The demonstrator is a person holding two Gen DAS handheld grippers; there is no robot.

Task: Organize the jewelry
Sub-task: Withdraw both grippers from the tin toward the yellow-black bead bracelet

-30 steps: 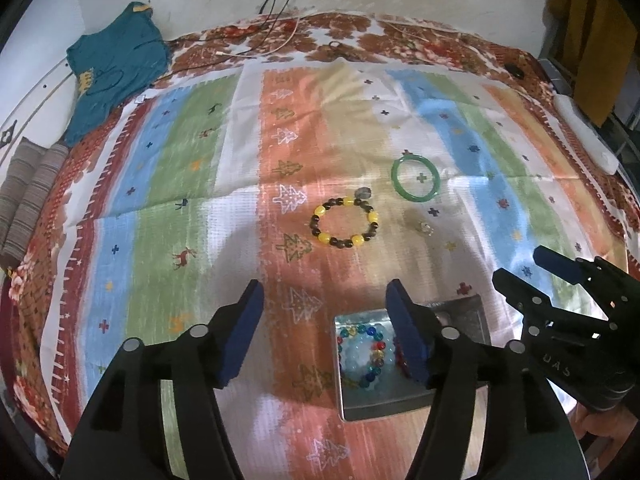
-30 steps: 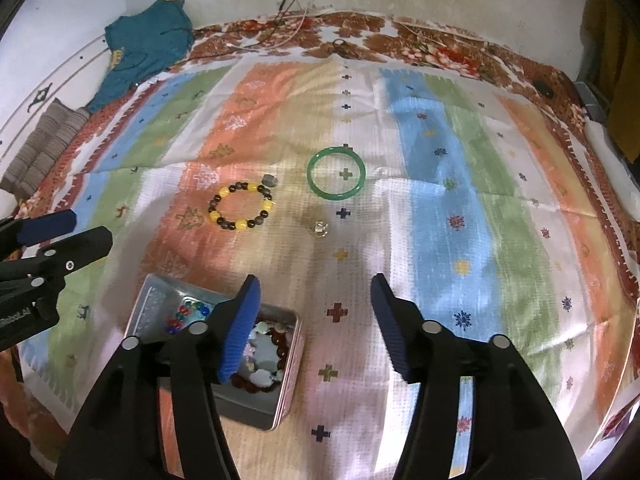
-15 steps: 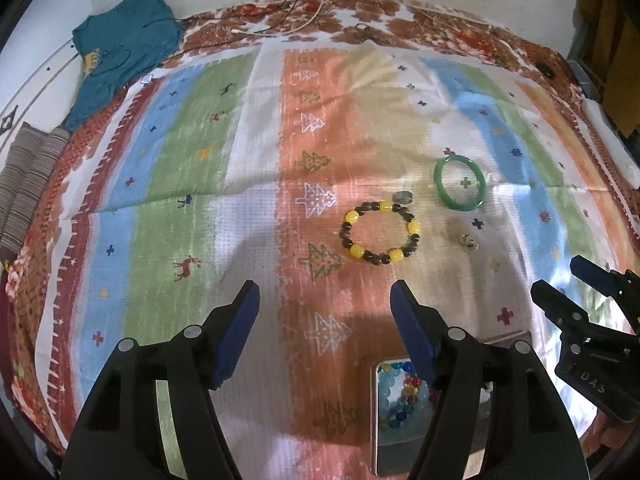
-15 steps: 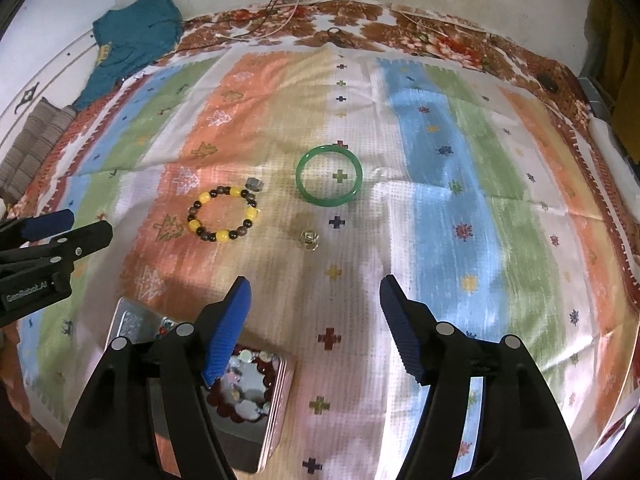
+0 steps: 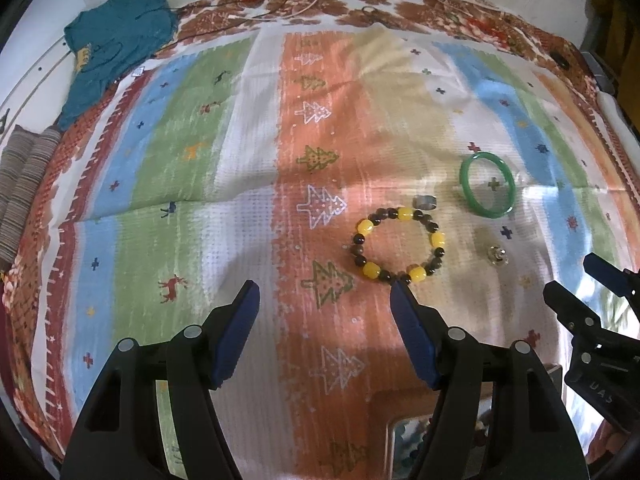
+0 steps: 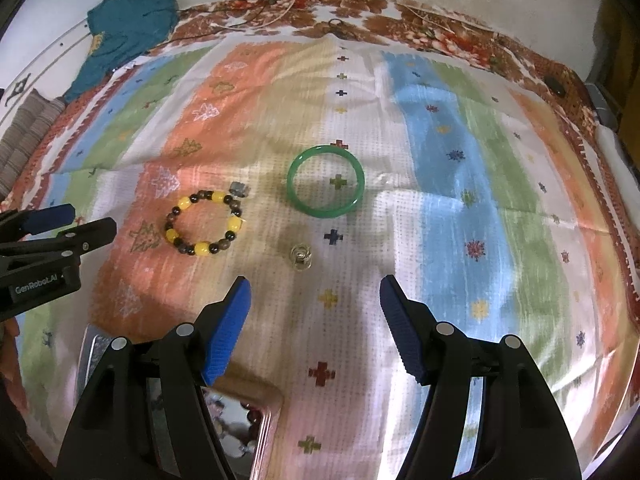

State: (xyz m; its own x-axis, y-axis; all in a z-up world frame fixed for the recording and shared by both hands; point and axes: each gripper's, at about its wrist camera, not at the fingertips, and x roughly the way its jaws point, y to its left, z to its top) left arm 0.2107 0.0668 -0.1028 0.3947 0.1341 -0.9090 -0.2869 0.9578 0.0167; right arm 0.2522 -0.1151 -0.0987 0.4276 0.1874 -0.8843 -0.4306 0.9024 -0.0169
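A yellow and brown bead bracelet point(image 5: 400, 245) point(image 6: 205, 222) lies on the striped cloth, with a small grey ring point(image 5: 425, 201) point(image 6: 239, 189) at its far edge. A green bangle point(image 5: 487, 184) point(image 6: 325, 181) lies to its right. A small clear ring point(image 5: 496, 255) point(image 6: 301, 256) lies nearer. A metal tin point(image 6: 256, 424) point(image 5: 400, 440) holding beaded bracelets sits at the near edge, partly hidden by fingers. My left gripper point(image 5: 324, 296) is open and empty, just short of the bead bracelet. My right gripper point(image 6: 314, 292) is open and empty, just short of the clear ring.
The striped cloth point(image 6: 460, 200) covers a bed with a floral border. A teal garment point(image 5: 116, 44) lies at the far left corner. Folded grey fabric point(image 5: 20, 188) sits at the left edge. Cables point(image 6: 280, 4) run along the far edge.
Both grippers have moved forward, away from the tin and toward the loose jewelry. The tin has slid down to the bottom of both views. Both stay open.
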